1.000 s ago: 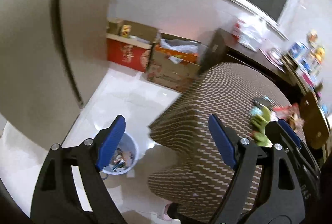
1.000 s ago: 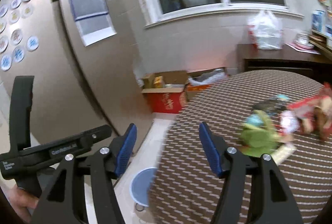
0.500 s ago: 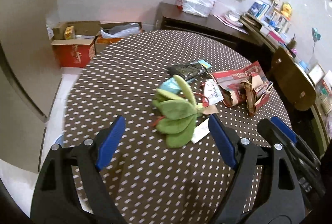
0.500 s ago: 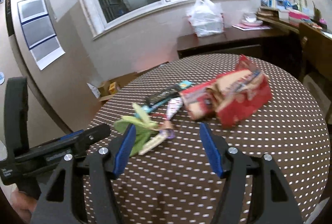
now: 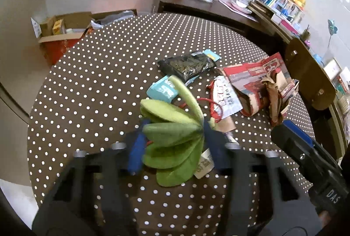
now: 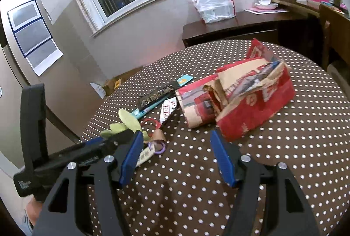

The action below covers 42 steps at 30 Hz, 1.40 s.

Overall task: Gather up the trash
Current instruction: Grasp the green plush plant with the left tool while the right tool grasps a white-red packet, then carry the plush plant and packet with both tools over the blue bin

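Observation:
Trash lies on a round brown polka-dot table [image 5: 87, 91]. A green felt leaf bundle [image 5: 175, 137] sits between the open fingers of my left gripper [image 5: 175, 144], which straddles it. Behind it lie a teal packet [image 5: 161, 89], a black wrapper [image 5: 188, 65], a white wrapper [image 5: 225, 98] and a crumpled red paper bag [image 5: 262, 83]. My right gripper [image 6: 177, 157] is open and empty above the table, just short of the red paper bag [image 6: 247, 100]. The left gripper [image 6: 122, 139] shows at its left, over the green bundle [image 6: 124, 124].
A dark sideboard [image 6: 229, 26] with a white plastic bag [image 6: 214, 4] stands under the window. Cardboard boxes [image 5: 63, 30] sit on the floor by the wall. A wooden chair [image 5: 306, 74] stands at the table's right. Shelves with books [image 5: 282, 6] line the right wall.
Both grippers swung from the floor and table edge to over the table. My left gripper moved forward around the green bundle. My right gripper came nearer the red bag.

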Available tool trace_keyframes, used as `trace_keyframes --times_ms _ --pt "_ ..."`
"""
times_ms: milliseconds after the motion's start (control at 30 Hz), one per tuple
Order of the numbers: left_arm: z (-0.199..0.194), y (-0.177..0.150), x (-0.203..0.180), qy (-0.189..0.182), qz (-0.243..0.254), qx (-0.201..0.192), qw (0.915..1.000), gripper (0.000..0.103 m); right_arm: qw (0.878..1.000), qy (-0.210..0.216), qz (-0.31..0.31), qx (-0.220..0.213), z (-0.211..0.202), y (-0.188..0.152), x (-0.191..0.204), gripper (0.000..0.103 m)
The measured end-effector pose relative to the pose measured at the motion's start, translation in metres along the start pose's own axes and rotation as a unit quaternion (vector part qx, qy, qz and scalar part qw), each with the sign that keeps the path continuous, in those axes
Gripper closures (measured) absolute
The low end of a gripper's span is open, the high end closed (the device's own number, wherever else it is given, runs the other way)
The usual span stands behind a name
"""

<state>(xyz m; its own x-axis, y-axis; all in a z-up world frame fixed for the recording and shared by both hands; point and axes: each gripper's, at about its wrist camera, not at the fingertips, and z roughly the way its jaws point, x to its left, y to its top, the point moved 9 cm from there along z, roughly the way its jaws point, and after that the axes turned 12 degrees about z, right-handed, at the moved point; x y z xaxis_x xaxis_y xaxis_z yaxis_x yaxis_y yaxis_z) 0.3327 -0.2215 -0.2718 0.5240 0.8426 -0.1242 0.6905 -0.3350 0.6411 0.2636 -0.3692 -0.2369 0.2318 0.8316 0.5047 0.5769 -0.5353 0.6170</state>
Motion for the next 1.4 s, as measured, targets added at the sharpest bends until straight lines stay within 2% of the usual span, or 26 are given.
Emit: trace_keyframes --times_ms 33,67,100,167,333,467,533,633,700,800,1067,1233,1400 --pt "0.000 0.001 0.001 -0.005 -0.004 -0.004 1.0000 0.077 1.000 0.003 0.002 0.003 0.002 0.000 0.002 0.040" --pt "-0.001 0.001 0.001 -0.011 -0.006 -0.008 0.9999 0.096 1.000 0.004 0.002 0.005 0.004 0.001 0.003 0.040" --pt "-0.004 0.002 0.002 -0.015 -0.008 -0.012 0.9998 0.096 1.000 0.006 0.003 0.008 0.007 0.001 0.005 0.040" --pt "-0.015 0.004 0.006 -0.001 -0.010 -0.030 0.9995 0.096 1.000 0.008 0.003 0.013 0.012 0.003 0.009 0.040" --pt "-0.059 0.020 0.023 0.019 -0.025 -0.094 0.9951 0.096 0.999 0.012 0.004 0.040 0.036 0.003 0.021 0.040" --pt "-0.078 0.024 0.044 0.042 -0.042 -0.119 0.9910 0.096 0.998 0.001 0.000 0.055 0.056 0.002 0.028 0.041" --pt "-0.087 0.025 0.057 0.075 -0.049 -0.129 0.9876 0.096 0.998 -0.012 0.000 0.056 0.066 0.004 0.028 0.048" --pt "-0.095 0.023 0.074 0.095 -0.061 -0.134 0.9845 0.096 0.998 -0.019 0.012 0.062 0.076 0.006 0.024 0.067" --pt "-0.099 0.019 0.084 0.111 -0.065 -0.134 0.9827 0.096 0.997 -0.023 0.013 0.066 0.081 0.006 0.022 0.091" --pt "-0.105 0.015 0.096 0.115 -0.071 -0.136 0.9814 0.097 0.999 -0.020 0.004 0.050 0.073 0.008 0.027 0.101" --pt "-0.138 0.003 0.113 0.123 -0.084 -0.158 0.9762 0.097 0.999 0.024 -0.035 0.012 0.026 0.003 0.075 0.101" --pt "-0.173 -0.015 0.137 0.162 -0.089 -0.167 0.9686 0.096 0.996 0.067 -0.062 0.007 0.003 -0.009 0.124 0.101" --pt "-0.205 -0.051 0.177 0.208 -0.112 -0.158 0.9589 0.097 0.989 0.114 -0.096 0.023 -0.008 -0.038 0.185 0.101"
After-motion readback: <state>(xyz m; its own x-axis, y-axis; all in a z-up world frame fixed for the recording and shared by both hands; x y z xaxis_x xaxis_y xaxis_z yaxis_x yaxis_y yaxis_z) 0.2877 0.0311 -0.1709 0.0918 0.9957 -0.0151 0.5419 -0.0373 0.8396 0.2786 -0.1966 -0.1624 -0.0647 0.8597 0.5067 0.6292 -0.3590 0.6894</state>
